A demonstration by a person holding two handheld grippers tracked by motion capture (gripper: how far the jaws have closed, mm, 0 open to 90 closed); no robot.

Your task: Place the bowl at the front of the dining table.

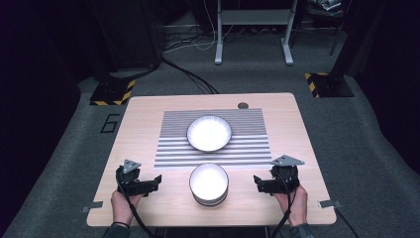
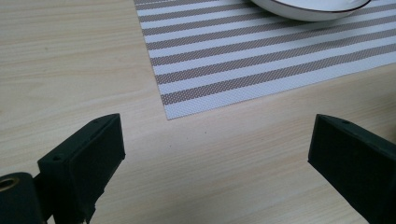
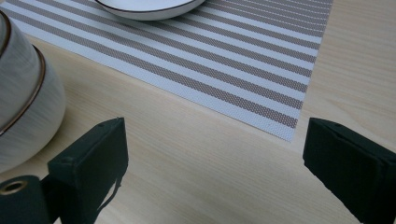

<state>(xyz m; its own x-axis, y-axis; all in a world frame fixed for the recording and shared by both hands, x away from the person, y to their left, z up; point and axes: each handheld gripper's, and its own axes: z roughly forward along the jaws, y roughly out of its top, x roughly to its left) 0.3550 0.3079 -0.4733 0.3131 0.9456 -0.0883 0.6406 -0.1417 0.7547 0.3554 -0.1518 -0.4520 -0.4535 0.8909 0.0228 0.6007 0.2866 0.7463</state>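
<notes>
The left tool (image 1: 157,181) and right tool (image 1: 256,183) rest low over the tabletop (image 1: 148,114), jaws apart, holding nothing. Between them stands a stack of bowls (image 1: 209,184), just in front of the striped mat (image 1: 247,144). A plate (image 1: 209,133) sits on the mat, beyond the stack.

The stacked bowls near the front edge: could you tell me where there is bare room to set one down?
Bare wood lies left and right of the striped mat, and between the stacked bowls and each open gripper: left, right. The mat's corners are free; its middle holds the plate.
</notes>
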